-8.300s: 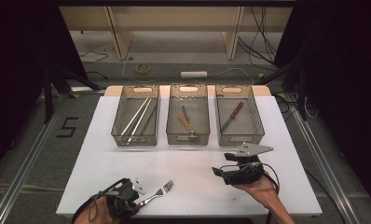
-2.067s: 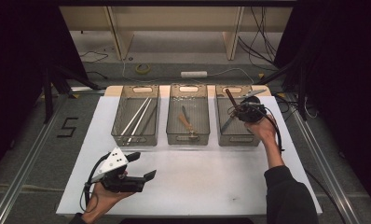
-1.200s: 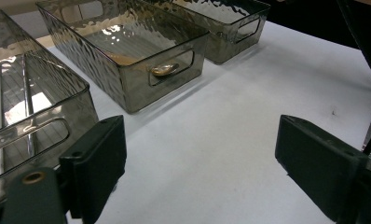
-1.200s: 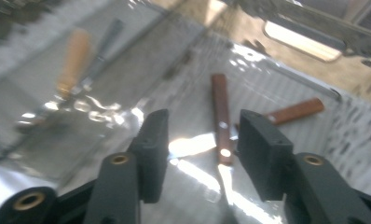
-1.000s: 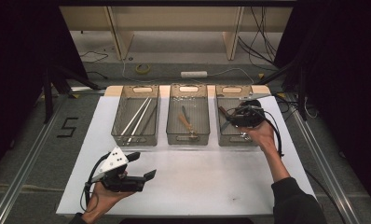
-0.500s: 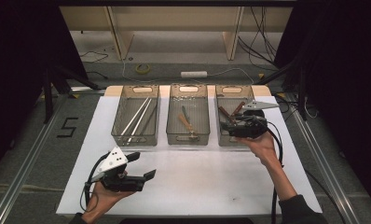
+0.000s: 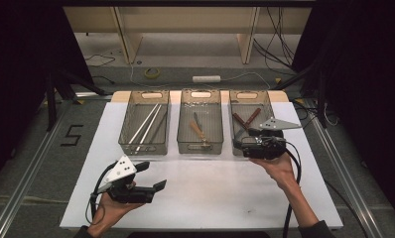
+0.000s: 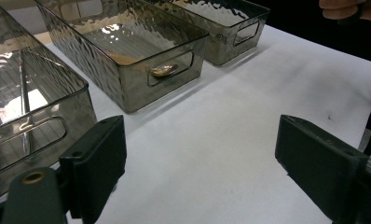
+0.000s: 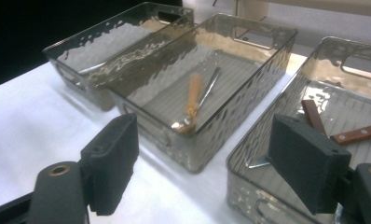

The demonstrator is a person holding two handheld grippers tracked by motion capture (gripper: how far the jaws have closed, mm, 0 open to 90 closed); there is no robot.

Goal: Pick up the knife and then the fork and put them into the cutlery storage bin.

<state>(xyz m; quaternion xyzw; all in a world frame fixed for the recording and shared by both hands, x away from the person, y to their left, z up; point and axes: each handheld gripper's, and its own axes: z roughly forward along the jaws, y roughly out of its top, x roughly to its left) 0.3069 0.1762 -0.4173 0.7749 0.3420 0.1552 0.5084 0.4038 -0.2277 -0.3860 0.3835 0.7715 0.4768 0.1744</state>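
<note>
My right gripper (image 7: 238, 144) hovers at the near end of the right bin (image 7: 271, 110). Its jaws have just been opening and stand wide in the right gripper view (image 9: 209, 168), with nothing between them. Two brown-handled knives (image 7: 247, 119) lie in that bin, also seen in the right gripper view (image 9: 356, 133). My left gripper (image 7: 152, 176) is held low over the near left of the white table (image 7: 225, 198). It is open and empty in the left gripper view (image 8: 207, 163).
The middle bin (image 7: 200, 91) holds a wooden-handled spoon (image 9: 193, 100) and a grey utensil. Silver rods (image 7: 146, 124) lie in the left bin (image 7: 128, 148). Cables trail from both grippers. A hand (image 8: 346, 7) shows at the far right.
The right gripper let go of a brown-handled knife into the right bin, opened its jaws and drew back toward the bin's near end. The left gripper has not moved.
</note>
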